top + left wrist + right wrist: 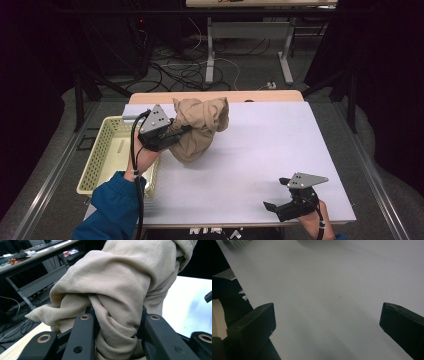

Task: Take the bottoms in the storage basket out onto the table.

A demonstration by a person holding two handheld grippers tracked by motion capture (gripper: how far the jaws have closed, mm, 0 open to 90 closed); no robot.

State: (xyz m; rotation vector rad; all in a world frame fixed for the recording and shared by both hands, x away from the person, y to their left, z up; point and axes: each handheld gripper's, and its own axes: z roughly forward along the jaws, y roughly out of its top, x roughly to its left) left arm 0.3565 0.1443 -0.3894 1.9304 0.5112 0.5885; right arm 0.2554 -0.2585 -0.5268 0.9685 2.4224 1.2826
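A bunched beige garment (200,127) hangs above the white tabletop (260,150) at its back left, its lower end touching the surface. My left gripper (176,134) is shut on a thick fold of it. In the left gripper view the cloth (117,290) bulges up between the two black jaws and hides what lies behind. My right gripper (274,206) rests low near the table's front right edge, jaws wide apart. In the right gripper view its fingertips (252,327) frame bare white table (324,290).
A pale yellow perforated basket (102,152) stands off the table's left side, right beside my left forearm in a blue sleeve (112,210). Beyond the table are desk legs (210,50) and tangled cables (180,70) on the floor.
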